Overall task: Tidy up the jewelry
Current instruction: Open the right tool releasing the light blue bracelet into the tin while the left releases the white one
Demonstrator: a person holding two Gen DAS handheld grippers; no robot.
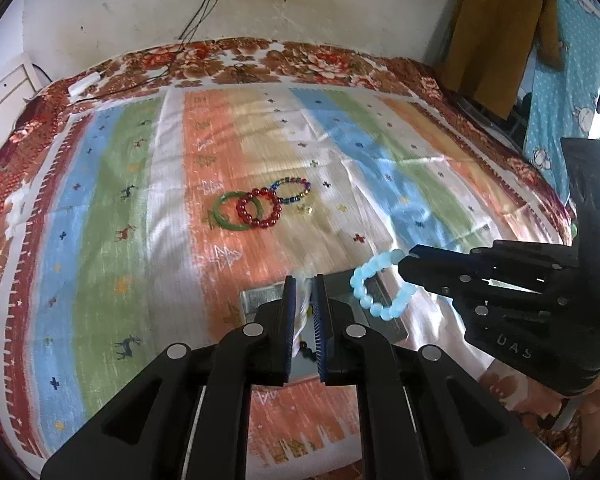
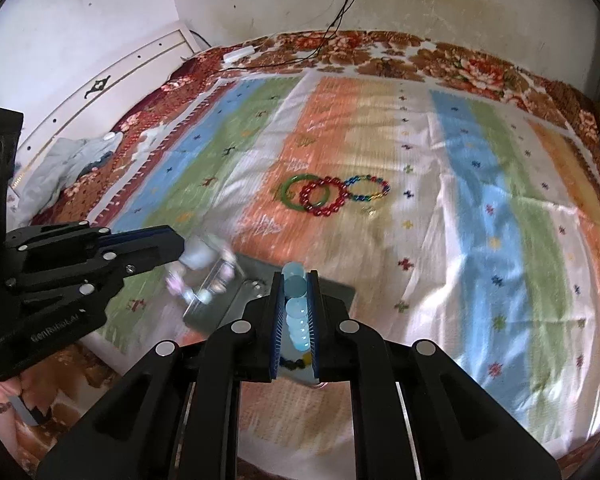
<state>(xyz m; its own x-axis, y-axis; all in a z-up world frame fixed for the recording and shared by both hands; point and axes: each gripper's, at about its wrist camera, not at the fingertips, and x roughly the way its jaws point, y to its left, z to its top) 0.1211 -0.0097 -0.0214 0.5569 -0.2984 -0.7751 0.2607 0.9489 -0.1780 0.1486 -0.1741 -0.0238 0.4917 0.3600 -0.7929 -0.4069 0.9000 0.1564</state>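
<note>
Right gripper [image 2: 296,308] clamps pale blue round-bead bracelet [image 1: 374,288]; left gripper [image 1: 304,320] jaws slightly parted around blurred pale item, grip unclear.

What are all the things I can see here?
Blue bead bracelet: one, pale blue, held in the right claw.
Green bangle: one, on the blanket, under the red bracelet.
Red bead bracelet: one, overlapping the bangle.
Multicoloured bead bracelet: one, beside the red one.
Grey tray: one, below both claws.
Striped blanket: one, covering the bed.
Cables: black, on the wall.
Left claw: black.
Right claw: black, shut.
</note>
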